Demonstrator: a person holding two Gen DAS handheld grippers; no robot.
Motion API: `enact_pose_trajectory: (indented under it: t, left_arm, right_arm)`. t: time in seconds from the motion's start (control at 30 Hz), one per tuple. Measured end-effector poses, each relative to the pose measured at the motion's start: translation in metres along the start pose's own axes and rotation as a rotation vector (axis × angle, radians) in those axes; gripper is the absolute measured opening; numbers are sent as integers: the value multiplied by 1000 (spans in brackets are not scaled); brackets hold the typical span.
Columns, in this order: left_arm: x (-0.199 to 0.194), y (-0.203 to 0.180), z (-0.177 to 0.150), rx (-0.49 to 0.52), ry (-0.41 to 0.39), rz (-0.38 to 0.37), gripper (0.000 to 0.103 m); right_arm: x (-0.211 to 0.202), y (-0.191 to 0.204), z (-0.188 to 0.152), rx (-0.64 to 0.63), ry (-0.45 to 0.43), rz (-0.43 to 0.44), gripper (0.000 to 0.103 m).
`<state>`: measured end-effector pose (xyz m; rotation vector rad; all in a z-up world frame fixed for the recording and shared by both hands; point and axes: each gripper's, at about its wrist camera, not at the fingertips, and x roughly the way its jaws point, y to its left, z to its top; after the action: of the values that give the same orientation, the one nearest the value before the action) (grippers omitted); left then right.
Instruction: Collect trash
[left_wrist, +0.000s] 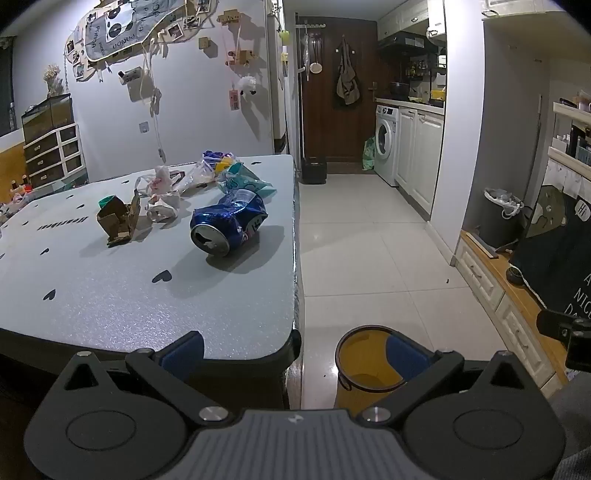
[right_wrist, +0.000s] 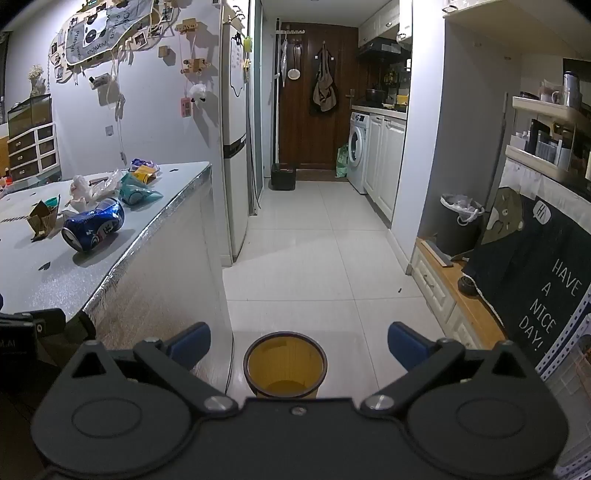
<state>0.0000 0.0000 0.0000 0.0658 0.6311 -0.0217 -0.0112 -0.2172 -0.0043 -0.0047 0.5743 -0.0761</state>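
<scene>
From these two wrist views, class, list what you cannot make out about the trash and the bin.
- Yellow bin: its base is hidden by the right tongs' body; in the left wrist view a blue pad covers part of the rim.
- Crushed blue can: label too crumpled to read.
- Wrappers behind the can: overlapping, count unclear.
- Table: left part cut off by both frame edges.

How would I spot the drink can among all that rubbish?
Start at the grey table with black hearts. Among the litter near its right edge lies the can, on its side, nearest the camera. It alone is shiny blue metal, dented, beside torn brown cardboard.
</scene>
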Motion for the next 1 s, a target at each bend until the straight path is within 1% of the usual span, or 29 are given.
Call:
enact_pose_trajectory:
  t: [1.0]
  left_arm:
    - [0, 0, 0, 1, -1, 0, 103]
  right_arm:
    - [-1, 0, 1, -2, -5, -2, 103]
